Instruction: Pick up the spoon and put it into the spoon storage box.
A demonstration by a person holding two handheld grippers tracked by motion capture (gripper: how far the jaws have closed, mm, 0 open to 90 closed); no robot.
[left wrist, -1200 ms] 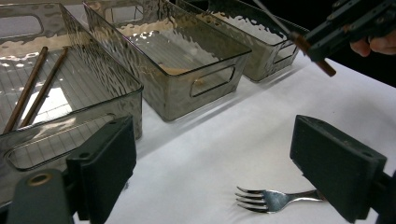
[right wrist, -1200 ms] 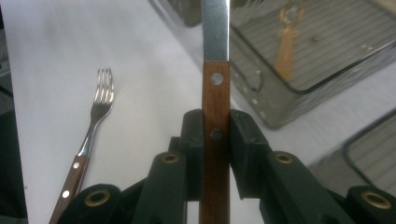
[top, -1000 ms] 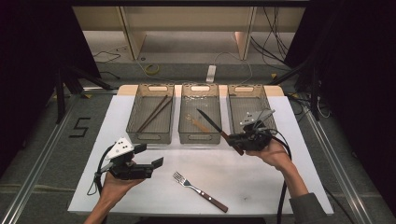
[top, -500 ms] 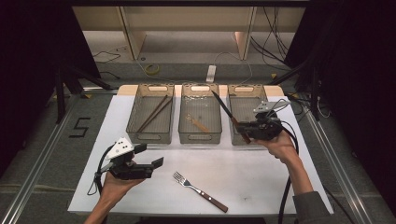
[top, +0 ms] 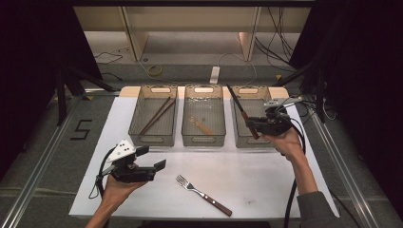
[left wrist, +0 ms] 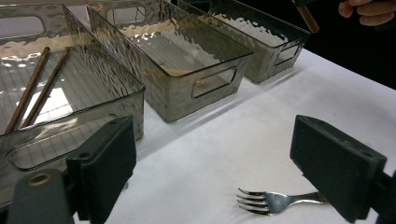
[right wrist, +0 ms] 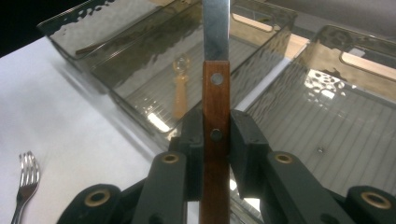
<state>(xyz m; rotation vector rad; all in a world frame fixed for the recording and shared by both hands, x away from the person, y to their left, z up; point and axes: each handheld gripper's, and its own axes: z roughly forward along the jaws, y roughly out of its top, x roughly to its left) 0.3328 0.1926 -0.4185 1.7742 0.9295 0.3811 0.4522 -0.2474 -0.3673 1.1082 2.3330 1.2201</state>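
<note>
Knife (top: pixel 241 110) sits clamped by its wooden handle in the right tool (top: pixel 259 125), jaws pinched tight on it, blade sticking up and away over the right bin (top: pixel 247 139). In the right gripper view you can see the handle (right wrist: pixel 215 121) squeezed between both pads, steel blade running off the top edge.

Right next to it is the middle bin (top: pixel 203 139), then the left bin (top: pixel 153 138), all three lined up in a row along the far side of the white worktop (top: pixel 266 180), walls nearly touching. Bin rims are what's closest to the knife, the near wall of the right bin is just under the tool.

Fork (top: pixel 203 194) lies flat out in the open near the front edge, tines pointing toward the left tool (top: pixel 152 159). That one hovers low over the near left part of the worktop, jaws wide apart, nothing in them; the fork shows on the worktop past its jaws in the left gripper view (left wrist: pixel 275 201).

Loads of bare room on the worktop between the bins and the front edge.

Contents: left bin has two chopsticks (top: pixel 155 115) lying at a slant, middle bin has a small pale spoon-like thing (top: pixel 201 125), can't tell exactly what. I can't make out anything lying in the right bin.
</note>
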